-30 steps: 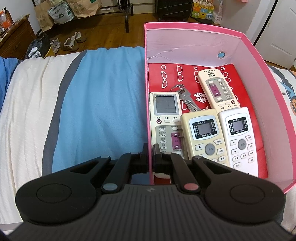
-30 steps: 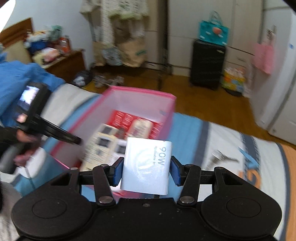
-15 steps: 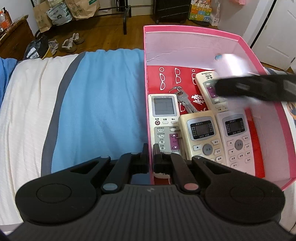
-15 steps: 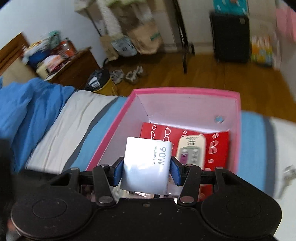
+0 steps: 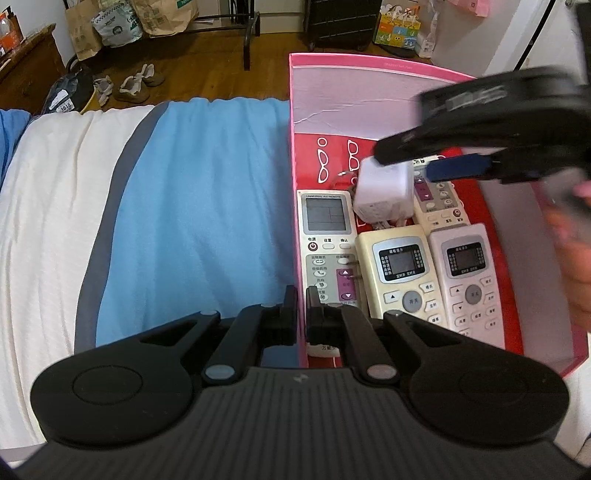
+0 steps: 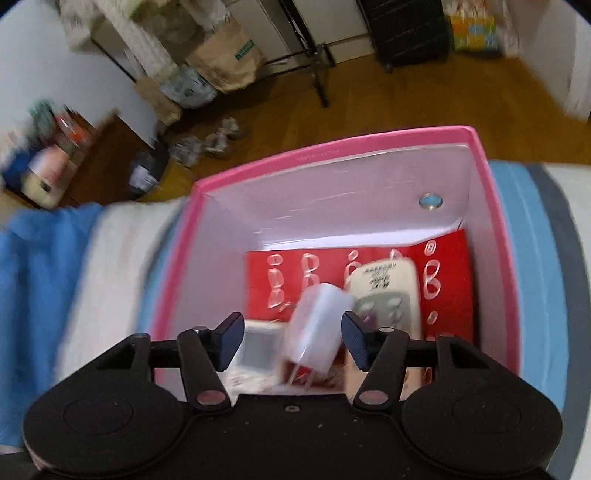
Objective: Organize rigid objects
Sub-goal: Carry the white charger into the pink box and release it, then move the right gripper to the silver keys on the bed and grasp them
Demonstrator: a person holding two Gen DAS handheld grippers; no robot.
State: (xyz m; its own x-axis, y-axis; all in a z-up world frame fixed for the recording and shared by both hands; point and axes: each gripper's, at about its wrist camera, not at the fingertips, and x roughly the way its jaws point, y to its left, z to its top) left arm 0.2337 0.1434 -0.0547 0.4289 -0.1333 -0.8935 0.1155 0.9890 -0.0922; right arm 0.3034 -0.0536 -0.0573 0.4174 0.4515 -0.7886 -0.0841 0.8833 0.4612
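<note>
A pink box (image 5: 294,206) stands on the bed and holds several remote controls (image 5: 402,273) on a red sheet. My left gripper (image 5: 301,306) is shut on the box's left wall near its front corner. My right gripper (image 6: 292,338) is open above the box. The white charger block (image 6: 316,326) sits loose and tilted between its jaws, prongs down, dropping into the box. In the left wrist view the charger (image 5: 384,190) hangs over the keys area, under the right gripper (image 5: 417,162).
The bed has a blue, grey and cream striped cover (image 5: 184,206). Beyond it lie a wood floor, shoes (image 5: 133,83), paper bags and a black suitcase (image 5: 343,22). A wooden cabinet (image 6: 55,158) stands at the left.
My right gripper has moved over the box, opened and let go of the charger, which now tilts downward. My left gripper has kept its hold on the box wall.
</note>
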